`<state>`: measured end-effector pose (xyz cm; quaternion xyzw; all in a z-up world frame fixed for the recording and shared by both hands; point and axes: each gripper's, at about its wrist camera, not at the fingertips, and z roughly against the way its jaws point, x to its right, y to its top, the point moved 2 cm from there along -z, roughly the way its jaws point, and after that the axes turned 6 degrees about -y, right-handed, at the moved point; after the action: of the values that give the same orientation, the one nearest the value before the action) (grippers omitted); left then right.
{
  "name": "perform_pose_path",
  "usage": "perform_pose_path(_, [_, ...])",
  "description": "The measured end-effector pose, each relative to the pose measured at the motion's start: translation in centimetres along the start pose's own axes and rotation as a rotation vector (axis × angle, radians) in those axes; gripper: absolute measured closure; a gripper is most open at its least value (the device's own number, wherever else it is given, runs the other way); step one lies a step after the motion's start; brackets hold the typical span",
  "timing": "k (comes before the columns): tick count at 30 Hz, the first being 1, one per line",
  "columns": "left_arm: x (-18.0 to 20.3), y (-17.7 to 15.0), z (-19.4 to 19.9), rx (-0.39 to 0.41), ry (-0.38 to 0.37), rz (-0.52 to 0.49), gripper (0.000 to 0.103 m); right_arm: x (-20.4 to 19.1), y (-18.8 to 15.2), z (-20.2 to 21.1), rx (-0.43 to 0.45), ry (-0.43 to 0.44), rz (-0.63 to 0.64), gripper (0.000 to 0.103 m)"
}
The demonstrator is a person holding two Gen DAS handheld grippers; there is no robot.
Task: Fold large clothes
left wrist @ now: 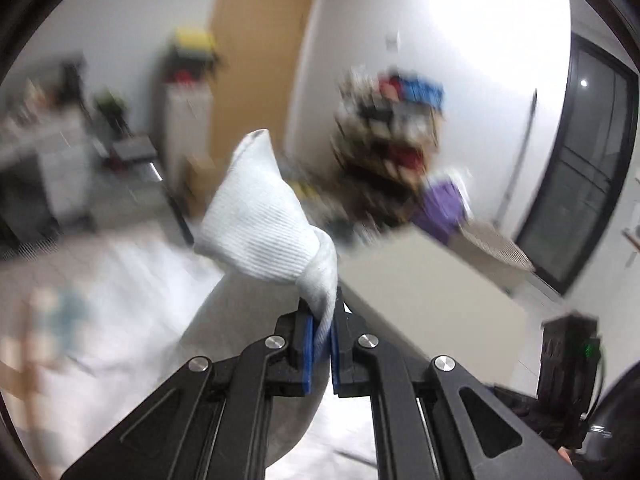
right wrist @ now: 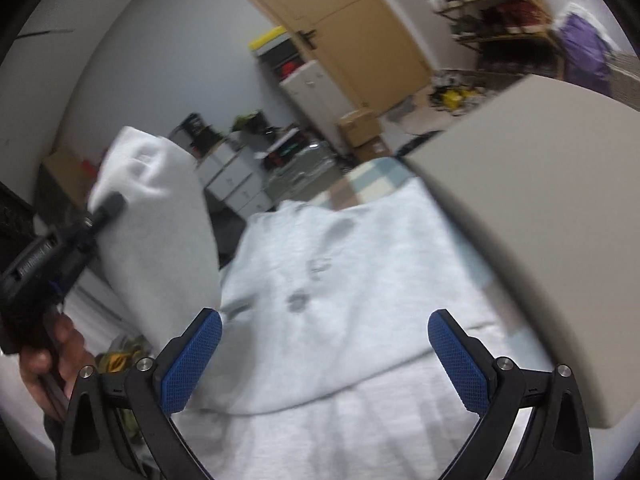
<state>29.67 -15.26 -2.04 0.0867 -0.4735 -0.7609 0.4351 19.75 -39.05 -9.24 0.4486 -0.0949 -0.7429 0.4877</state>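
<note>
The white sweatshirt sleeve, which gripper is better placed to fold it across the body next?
Left, probably. The left gripper is already shut on the ribbed cuff of the sleeve, lifted clear of the sweatshirt body. The right gripper is open and holds nothing.

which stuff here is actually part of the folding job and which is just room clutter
In the job:
- white garment, its cuff pinched in the left gripper
- right gripper, fingers apart
- table

Lying about:
- cardboard boxes
- cluttered shelf
- purple bag
- white drawers
</note>
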Motion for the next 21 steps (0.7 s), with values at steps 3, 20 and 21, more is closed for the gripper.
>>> perform_pose_path(3, [-0.8, -3.6, -7.1, -0.132, -0.031, 0.051, 0.101, 4.4, 0.1, -0.6, -0.03, -0.045, -0.069, 0.0])
perform_pose_path(20, [-4.8, -7.0, 4.1, -0.249, -0.014, 0.044, 0.02, 1.0, 1.8, -5.4, -0.151, -0.002, 0.077, 0.0])
perform_pose_path(21, [-6.9, -7.9, 4.3, -0.298, 0.059, 0.083, 0.02, -0.5, 1.9, -6.1, -0.161, -0.003, 0.122, 0.0])
